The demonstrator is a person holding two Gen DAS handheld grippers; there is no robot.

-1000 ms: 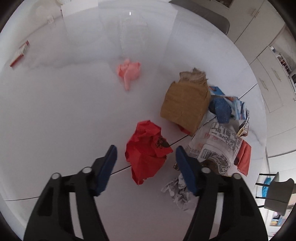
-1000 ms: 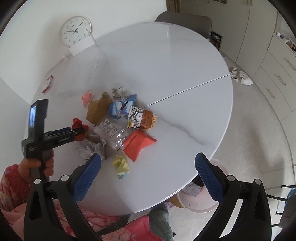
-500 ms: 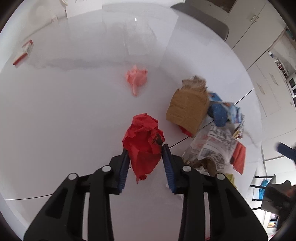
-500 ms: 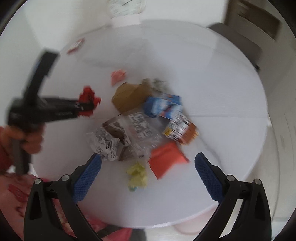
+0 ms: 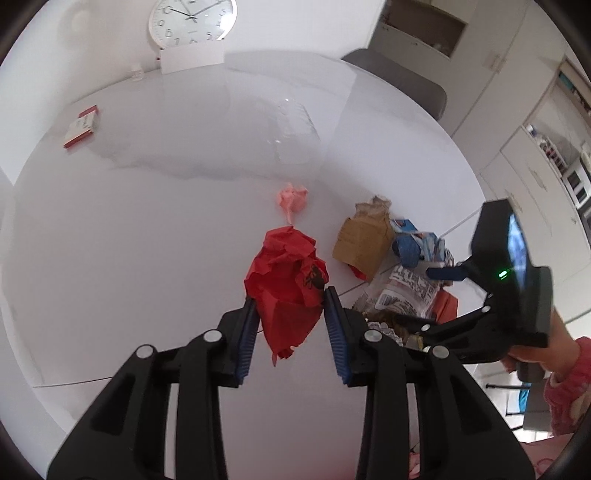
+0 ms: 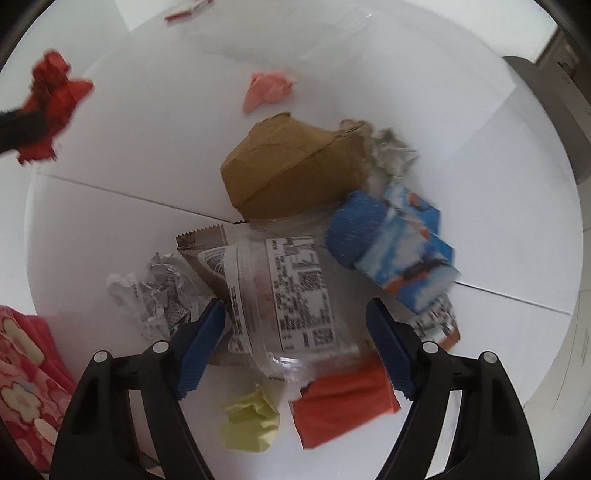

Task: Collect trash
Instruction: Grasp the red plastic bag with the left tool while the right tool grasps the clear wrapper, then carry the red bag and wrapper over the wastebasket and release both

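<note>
Your left gripper [image 5: 291, 325] pinches the red paper wad [image 5: 286, 284] at frame centre, clear of the bench [image 5: 129, 240], while your right gripper [image 6: 295, 332], fingers closing but untouching, straddles the clear wrapper [image 6: 291, 291] to grab it.

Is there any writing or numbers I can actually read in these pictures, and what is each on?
Clock: numerals "10", "6", "5" show; the rest are cut off or blurred.
Clear wrapper: dense printed label, too blurred to read.
Red paper: a black mark, unreadable.
Red-and-white box: print too small.
</note>
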